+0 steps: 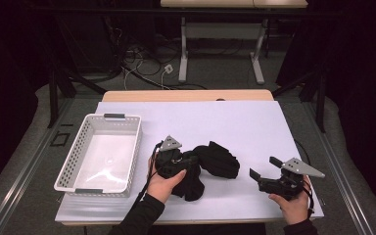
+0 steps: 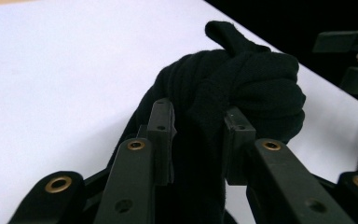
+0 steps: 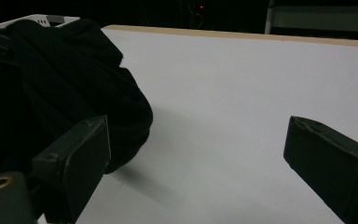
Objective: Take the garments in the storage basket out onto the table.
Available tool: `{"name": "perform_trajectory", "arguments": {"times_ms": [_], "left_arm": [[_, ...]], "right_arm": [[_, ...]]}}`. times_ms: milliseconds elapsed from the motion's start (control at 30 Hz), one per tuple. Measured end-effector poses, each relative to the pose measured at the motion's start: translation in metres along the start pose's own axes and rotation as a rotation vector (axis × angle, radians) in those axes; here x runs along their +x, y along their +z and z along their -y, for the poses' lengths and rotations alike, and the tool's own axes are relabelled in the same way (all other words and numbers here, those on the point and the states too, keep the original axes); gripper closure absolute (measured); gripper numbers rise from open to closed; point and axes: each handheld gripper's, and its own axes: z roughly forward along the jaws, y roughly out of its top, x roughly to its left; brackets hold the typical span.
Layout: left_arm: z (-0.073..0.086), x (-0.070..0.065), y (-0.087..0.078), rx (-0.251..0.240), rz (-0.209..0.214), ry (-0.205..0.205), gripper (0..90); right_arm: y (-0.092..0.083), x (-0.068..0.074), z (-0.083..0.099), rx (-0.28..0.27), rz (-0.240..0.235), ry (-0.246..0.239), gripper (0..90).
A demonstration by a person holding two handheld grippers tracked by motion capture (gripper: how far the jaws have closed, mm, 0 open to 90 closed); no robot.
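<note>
Gripping a bunched black garment (image 2: 233, 88) low over the white tabletop (image 1: 235, 122), the left tongs (image 2: 198, 135) are pinching just one fold, so it may be slipping free. The right tongs (image 3: 196, 158) are waiting open, holding nothing, near the cloth.

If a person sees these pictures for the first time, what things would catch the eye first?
First comes the black cloth bundle, dark against the white table near its front middle. The left tongs are closed on a fold of it. To the left of the bundle stands an empty white basket with perforated walls, and at the right the right tongs stand wide open above the bare white surface, apart from the cloth.
</note>
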Motion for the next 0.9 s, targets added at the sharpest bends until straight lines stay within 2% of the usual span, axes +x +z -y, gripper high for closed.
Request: {"name": "perform_trajectory", "arguments": {"times_ms": [133, 367, 467, 600, 767, 900], "left_arm": [[0.003, 0.004, 0.012, 0.022, 0.012, -0.016, 70.2], [0.003, 0.003, 0.032, 0.064, 0.012, -0.002, 70.1], [0.003, 0.005, 0.038, 0.067, 0.004, -0.009, 70.0], [0.003, 0.009, 0.044, 0.075, -0.012, -0.013, 69.6], [0.004, 0.010, 0.048, 0.096, -0.040, 0.017, 68.5], [0.004, 0.011, 0.047, 0.092, -0.048, 0.017, 66.4]], "right_arm": [[0.001, 0.001, 0.000, 0.002, -0.003, 0.001, 7.1], [0.001, 0.001, 0.000, 0.004, -0.002, -0.004, 7.2], [0.001, 0.000, 0.000, 0.005, -0.003, -0.003, 7.3], [0.002, 0.001, 0.001, 0.001, -0.003, -0.005, 8.5], [0.003, 0.002, 0.001, 0.012, -0.003, -0.007, 10.1], [0.003, 0.002, 0.001, 0.011, -0.003, -0.007, 11.7]]}}
